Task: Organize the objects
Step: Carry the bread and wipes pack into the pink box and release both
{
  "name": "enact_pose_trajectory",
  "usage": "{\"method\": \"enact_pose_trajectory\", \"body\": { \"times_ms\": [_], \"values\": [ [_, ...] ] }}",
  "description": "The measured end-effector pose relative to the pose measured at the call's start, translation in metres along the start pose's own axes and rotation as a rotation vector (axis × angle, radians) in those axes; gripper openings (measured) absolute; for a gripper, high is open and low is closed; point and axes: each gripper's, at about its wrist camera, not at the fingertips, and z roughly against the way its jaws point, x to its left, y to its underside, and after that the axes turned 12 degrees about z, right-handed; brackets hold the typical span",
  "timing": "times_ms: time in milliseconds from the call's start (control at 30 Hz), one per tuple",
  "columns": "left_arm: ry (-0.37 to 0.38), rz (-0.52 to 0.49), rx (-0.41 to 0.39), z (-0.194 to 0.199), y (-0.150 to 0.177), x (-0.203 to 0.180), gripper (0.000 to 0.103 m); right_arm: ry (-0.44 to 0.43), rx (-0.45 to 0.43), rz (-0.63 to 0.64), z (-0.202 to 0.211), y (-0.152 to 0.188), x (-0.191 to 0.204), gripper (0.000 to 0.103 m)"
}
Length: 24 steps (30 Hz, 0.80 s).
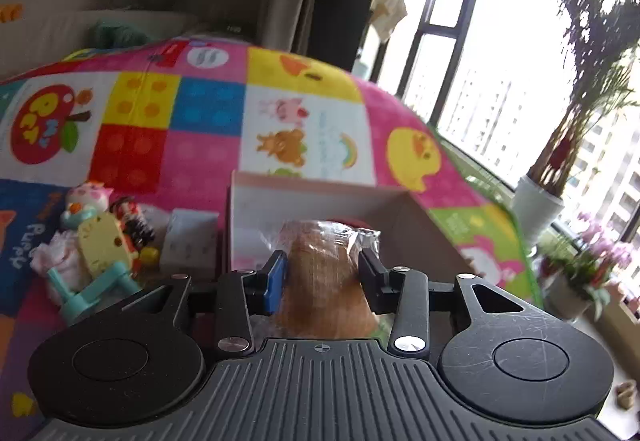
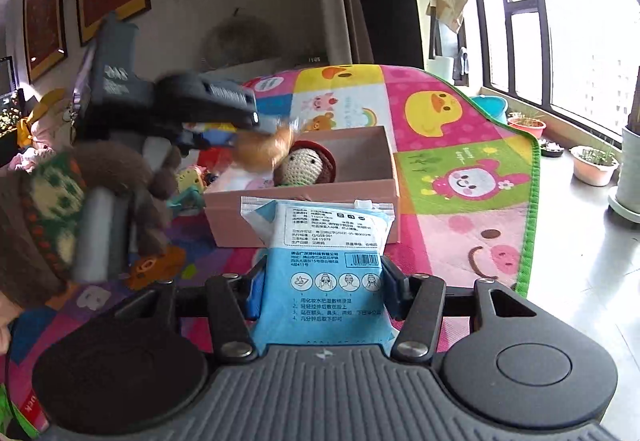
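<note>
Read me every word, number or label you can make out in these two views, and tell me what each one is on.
"Puppy": on the blue panel of the play mat, left wrist view.
"GB 15979": on the blue and white packet held in the right gripper.
The packet's other small print: too small to read reliably.
Writing on the mat's green square: too blurred.
Left gripper holds wrapped bread: no text visible.

The play mat point(image 1: 192, 169) reads "Puppy" on its blue square, and the blue packet point(image 2: 324, 281) shows Chinese print with "GB 15979" and "Q/GSB 001"
</note>
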Motion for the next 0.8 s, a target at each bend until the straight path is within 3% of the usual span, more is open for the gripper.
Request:
{"method": "enact_pose_trajectory", "body": {
  "times_ms": [100,233,333,433,600,733,800],
  "values": [
    [-0.036,-0.013,0.004,0.007,0.007,0.003,0.045,0.014,-0.002,-0.001,-0.002,0.000,-0.006,0.054],
    [-0.003,0.022,0.017,0.017,-0.004,0.014,0.044,0.024,-0.041,0.025,-0.007,-0.021,-0.011,0.054],
    [0.062,0.114,-0.062,0.047,-0.014,0.032,0.044,0.029,-0.077,0.023,-0.011,-0.051,-0.021,0.054],
    [0.081,0.145,-0.112,0.074,-0.018,0.048,0.044,0.008,-0.059,0.003,-0.038,-0.091,-0.034,0.054],
    [0.090,0.167,-0.095,0.103,-0.009,0.075,0.044,-0.035,0.086,-0.018,-0.127,-0.143,-0.034,0.054],
    [0.061,0.169,-0.099,0.119,-0.002,0.103,0.044,0.096,0.295,0.082,-0.197,-0.133,-0.015,0.054],
    [0.038,0.167,-0.105,0.125,0.000,0.121,0.044,0.092,0.371,0.092,-0.212,-0.119,-0.012,0.054]
  ]
}}
